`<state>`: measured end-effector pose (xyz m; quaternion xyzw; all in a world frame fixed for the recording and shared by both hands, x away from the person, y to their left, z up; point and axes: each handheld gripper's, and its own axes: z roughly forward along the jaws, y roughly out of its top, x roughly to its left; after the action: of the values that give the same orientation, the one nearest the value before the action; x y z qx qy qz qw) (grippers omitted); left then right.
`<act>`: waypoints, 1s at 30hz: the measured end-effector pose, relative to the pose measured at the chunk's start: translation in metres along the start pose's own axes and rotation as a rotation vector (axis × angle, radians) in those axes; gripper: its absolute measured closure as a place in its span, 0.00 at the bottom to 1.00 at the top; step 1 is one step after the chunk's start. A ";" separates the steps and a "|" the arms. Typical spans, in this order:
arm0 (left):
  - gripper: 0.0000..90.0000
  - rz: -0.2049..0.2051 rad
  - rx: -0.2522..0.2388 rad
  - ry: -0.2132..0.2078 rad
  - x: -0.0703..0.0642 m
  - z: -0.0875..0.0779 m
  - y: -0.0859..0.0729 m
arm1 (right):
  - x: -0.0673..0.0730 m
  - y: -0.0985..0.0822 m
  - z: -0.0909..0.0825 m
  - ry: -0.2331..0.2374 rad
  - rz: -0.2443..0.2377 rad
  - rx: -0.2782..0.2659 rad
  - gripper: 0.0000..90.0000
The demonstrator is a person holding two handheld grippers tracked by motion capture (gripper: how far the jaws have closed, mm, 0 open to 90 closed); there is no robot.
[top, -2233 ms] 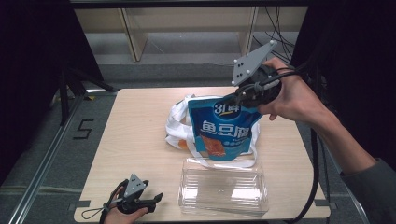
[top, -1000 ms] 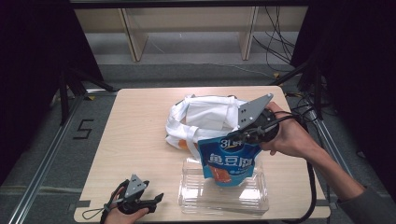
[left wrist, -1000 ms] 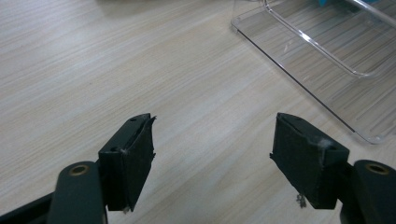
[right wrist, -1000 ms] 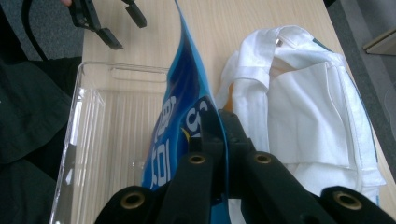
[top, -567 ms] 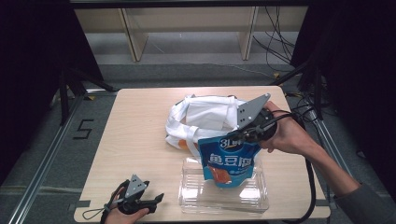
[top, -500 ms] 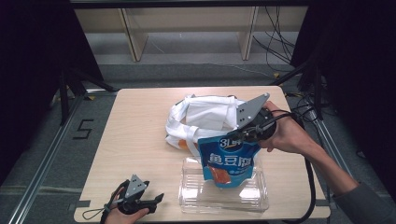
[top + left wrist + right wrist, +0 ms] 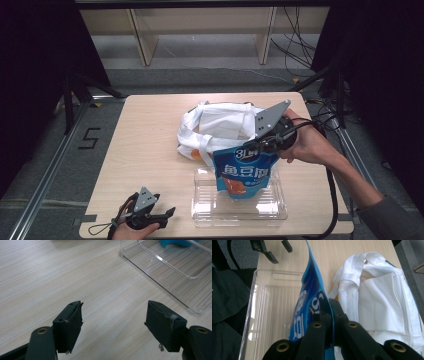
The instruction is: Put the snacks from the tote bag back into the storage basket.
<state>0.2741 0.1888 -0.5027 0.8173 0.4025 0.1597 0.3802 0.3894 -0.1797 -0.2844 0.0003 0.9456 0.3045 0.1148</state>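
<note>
Lowered from above the white cloth bag [image 7: 215, 127], the blue printed snack pouch [image 7: 245, 172] now stands in the clear plastic tray [image 7: 200, 212] at the pale wooden table's [image 7: 145, 135] five o'clock, pinched by the right gripper [image 7: 265, 144]. Left gripper [image 7: 167, 214] gapes empty at seven o'clock; grey floor around.

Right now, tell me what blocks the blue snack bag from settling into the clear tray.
Nothing visible does. The right gripper holds the blue snack bag by its top, directly over the clear tray; the white cloth bag lies behind it.
</note>
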 end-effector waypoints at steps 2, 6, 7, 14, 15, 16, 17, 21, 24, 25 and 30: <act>0.32 -0.011 -0.014 0.002 -0.001 0.001 0.000 | 0.001 -0.001 -0.001 0.010 0.006 -0.003 1.00; 0.32 -0.017 -0.013 0.005 -0.001 0.001 0.000 | 0.005 -0.005 -0.003 -0.003 0.020 0.002 1.00; 0.32 -0.002 -0.002 0.002 0.000 0.000 0.000 | 0.005 -0.005 -0.003 -0.002 0.016 0.001 1.00; 0.32 -0.016 -0.004 0.007 -0.001 0.000 0.000 | 0.009 -0.004 -0.003 -0.006 0.047 0.007 0.95; 0.32 -0.022 -0.015 0.005 -0.001 0.001 0.000 | 0.008 -0.004 -0.003 -0.008 0.032 0.003 0.94; 0.32 -0.022 -0.014 0.004 -0.001 0.001 0.000 | 0.008 -0.004 -0.003 -0.003 0.038 0.003 0.92; 0.32 -0.022 -0.015 0.004 -0.001 0.001 0.000 | 0.009 -0.003 -0.003 -0.005 0.048 0.000 0.87; 0.32 -0.016 -0.005 0.007 -0.001 0.000 0.000 | 0.011 -0.003 -0.004 -0.010 0.094 -0.020 0.79; 0.32 -0.018 -0.005 0.007 -0.001 0.000 0.000 | 0.013 -0.004 -0.006 -0.024 0.113 -0.028 0.73; 0.32 -0.017 -0.005 0.006 -0.001 0.000 0.000 | 0.013 -0.004 -0.007 -0.027 0.125 -0.031 0.66; 0.32 -0.008 -0.014 0.012 -0.001 0.001 0.000 | 0.017 -0.009 -0.016 -0.079 0.233 -0.070 0.49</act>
<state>0.2742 0.1881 -0.5031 0.8120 0.4070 0.1657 0.3841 0.3703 -0.1956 -0.2805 0.1181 0.9227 0.3482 0.1160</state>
